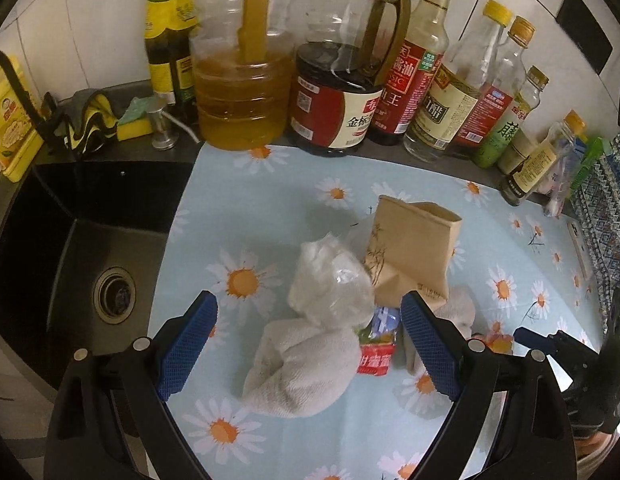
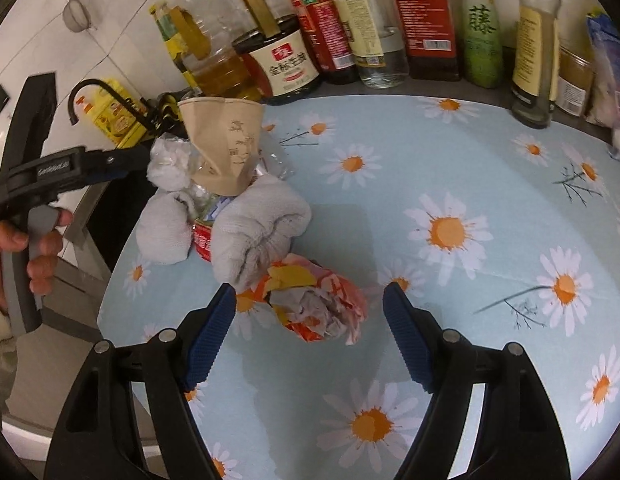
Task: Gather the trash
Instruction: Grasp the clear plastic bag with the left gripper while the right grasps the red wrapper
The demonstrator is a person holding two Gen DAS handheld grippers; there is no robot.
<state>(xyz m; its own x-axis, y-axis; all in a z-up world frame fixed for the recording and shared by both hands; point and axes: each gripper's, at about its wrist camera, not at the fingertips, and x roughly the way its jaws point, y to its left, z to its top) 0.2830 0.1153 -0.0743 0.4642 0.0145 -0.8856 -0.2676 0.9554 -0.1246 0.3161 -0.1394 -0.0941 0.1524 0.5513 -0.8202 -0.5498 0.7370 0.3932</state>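
Approach step: both grippers hang over the trash heap on the daisy-print tabletop (image 2: 489, 152). The right gripper (image 2: 310, 312), fingers spread and empty, brackets a crumpled wrapper (image 2: 321, 304); next, descend and clench. The left gripper (image 1: 310, 312), likewise released, faces a plastic-wrapped wad (image 1: 329, 276), paper bag (image 1: 413, 248) at one o'clock.

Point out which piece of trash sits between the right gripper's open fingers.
The crumpled orange-and-pink wrapper, lying apart at the pile's near edge. The brown paper bag and white rag lie farther back.

trash: crumpled wrapper (image 2: 321, 304) | white cloths (image 1: 306, 364) | brown paper bag (image 1: 409, 252) upright | heaped together
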